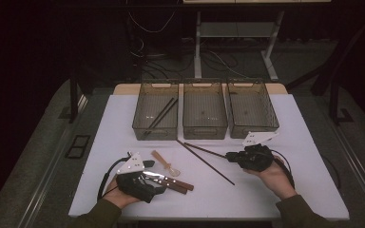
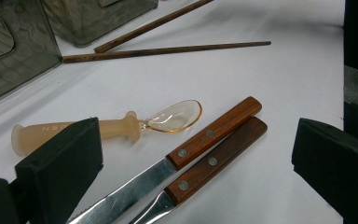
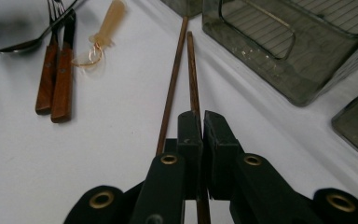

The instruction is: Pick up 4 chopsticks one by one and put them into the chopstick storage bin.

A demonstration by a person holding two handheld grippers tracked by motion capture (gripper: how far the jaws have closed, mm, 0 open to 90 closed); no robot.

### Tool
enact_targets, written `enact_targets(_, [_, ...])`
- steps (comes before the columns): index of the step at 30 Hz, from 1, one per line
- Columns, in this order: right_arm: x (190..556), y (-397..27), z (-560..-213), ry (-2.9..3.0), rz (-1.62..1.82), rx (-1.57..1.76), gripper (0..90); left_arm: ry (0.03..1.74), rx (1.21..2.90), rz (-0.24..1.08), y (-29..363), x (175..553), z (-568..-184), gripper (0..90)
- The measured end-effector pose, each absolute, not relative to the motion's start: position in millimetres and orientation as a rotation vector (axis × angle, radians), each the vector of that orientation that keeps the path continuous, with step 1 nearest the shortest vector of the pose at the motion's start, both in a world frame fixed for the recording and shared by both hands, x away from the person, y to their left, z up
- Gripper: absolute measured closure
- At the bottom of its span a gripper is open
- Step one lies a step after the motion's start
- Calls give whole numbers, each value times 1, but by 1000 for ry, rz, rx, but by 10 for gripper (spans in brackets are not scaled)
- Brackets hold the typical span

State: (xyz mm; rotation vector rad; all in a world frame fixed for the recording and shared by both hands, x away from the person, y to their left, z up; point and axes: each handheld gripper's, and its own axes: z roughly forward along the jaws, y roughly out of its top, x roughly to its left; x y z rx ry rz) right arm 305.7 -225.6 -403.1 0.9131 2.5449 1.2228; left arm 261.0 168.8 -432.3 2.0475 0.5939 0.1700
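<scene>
Right gripper view: my right hand-held gripper [image 3: 200, 122] is clamped on one chopstick [image 3: 192, 70]; I'd lift it level toward the bin [image 1: 156, 110], while the left one [image 2: 191, 154] stands apart.

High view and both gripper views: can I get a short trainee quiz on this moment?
1. True or false: the left bin is empty.
2. What is the right gripper clamped on? A knife; B chopstick; C spoon.
3. How many knives lie in front of the open left gripper?
Key: 1 false, it holds a pair of sticks; 2 B; 3 two.
</scene>
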Motion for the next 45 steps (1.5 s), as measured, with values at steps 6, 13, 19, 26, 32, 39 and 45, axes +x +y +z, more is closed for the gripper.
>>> enact_targets(6, [305, -235, -395, 2513, 1286, 926, 859, 594, 2044, 170, 168, 261, -432, 10])
enact_targets(13, [303, -240, -387, 2503, 1363, 922, 859, 594, 2043, 168, 169, 261, -432, 10])
enact_targets(19, [301, -237, -381, 2497, 1386, 898, 859, 597, 2034, 189, 169, 261, -433, 3])
enact_targets(26, [301, -234, -371, 2475, 1419, 884, 859, 614, 2040, 187, 169, 261, -434, 0])
enact_targets(32, [306, -231, -362, 2443, 1449, 880, 859, 617, 2038, 193, 170, 261, -433, 0])
enact_targets(39, [311, -225, -353, 2414, 1468, 870, 859, 613, 2026, 200, 169, 261, -433, 0])
enact_targets(45, [315, -219, -350, 2391, 1473, 858, 858, 610, 2024, 203, 168, 261, -433, 0])
